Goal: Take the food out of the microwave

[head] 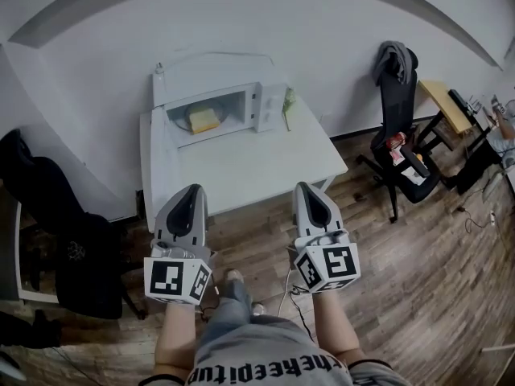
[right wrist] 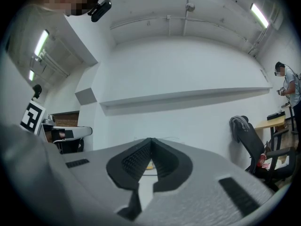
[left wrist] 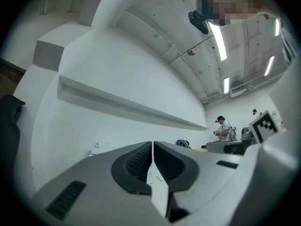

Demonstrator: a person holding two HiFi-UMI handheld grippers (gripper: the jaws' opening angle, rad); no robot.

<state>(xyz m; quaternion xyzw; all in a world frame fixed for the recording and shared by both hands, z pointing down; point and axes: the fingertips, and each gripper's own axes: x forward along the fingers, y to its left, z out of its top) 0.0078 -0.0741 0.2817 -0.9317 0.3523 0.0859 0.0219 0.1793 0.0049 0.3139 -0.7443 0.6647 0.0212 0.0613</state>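
The food [head: 204, 120], a yellow, blocky piece with a matte surface, is located inside the microwave [head: 268, 107], where it rests on a pale round plate [head: 191, 119]. The microwave is a white, box-shaped unit with a flat control panel at its right end. It is positioned at the rear of a smooth-topped, white rectangular table [head: 257, 167], against a plain white wall [head: 322, 22]. Whether its door is open cannot be determined. A thin greenish object [head: 288, 107] stands just beside the unit's right end.

Both tools are held in front of the table's near edge, over a floor [head: 418, 256] of brown wood planks, well apart from the microwave. The left gripper [head: 191, 191] is closed and empty: its grey moulded jaws are brought together along a thin seam, and the black ribbed pads [left wrist: 136, 164] meet with nothing between them. The right gripper [head: 309, 190] is likewise closed on nothing, its ribbed pads [right wrist: 136, 160] pressed together. A cube with black-and-white square markers is carried at the rear of each tool.

A black office chair [head: 400, 135] with a grey garment [head: 393, 55] draped over its back is placed to the right of the table.
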